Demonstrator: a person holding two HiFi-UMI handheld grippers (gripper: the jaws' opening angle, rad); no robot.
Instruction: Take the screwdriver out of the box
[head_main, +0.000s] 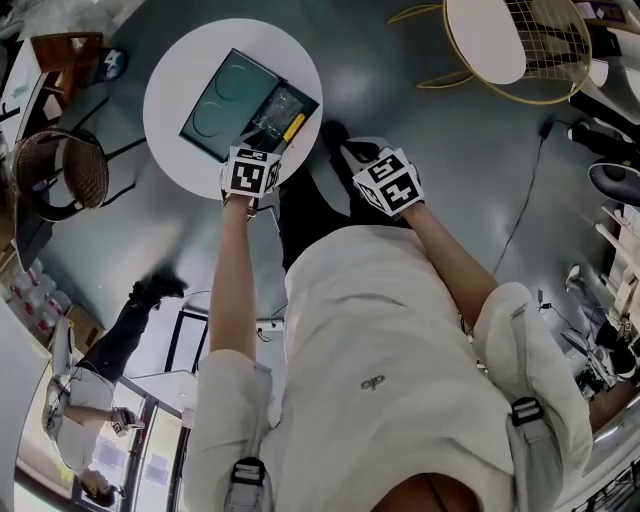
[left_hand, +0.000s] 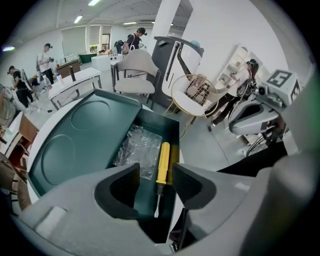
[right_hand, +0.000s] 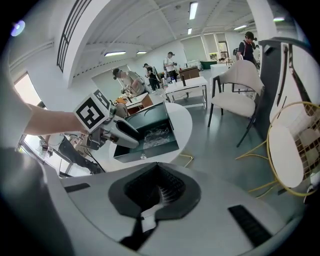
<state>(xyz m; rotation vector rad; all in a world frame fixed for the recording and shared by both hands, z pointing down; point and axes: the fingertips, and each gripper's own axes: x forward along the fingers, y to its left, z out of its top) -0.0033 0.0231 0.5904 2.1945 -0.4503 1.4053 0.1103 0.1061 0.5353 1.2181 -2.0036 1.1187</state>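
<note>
A dark green box (head_main: 262, 92) lies open on the round white table (head_main: 170, 110), its lid (left_hand: 85, 135) folded out to the left. Inside the tray a yellow-handled screwdriver (left_hand: 163, 159) lies along the right wall, tip toward me, beside a clear plastic bag (left_hand: 137, 149). My left gripper (left_hand: 156, 171) is open just above the tray's near end, a jaw on either side of the screwdriver's shaft and not touching it. In the head view the left gripper (head_main: 260, 138) is at the table's near edge by the screwdriver (head_main: 293, 127). My right gripper (right_hand: 159, 197) is shut and empty, off the table to the right.
A wire-frame chair (head_main: 530, 45) stands on the floor to the far right, a white chair (left_hand: 135, 75) behind the table, a woven chair (head_main: 60, 170) at the left. A cable (head_main: 525, 200) runs across the floor. People stand at desks in the background.
</note>
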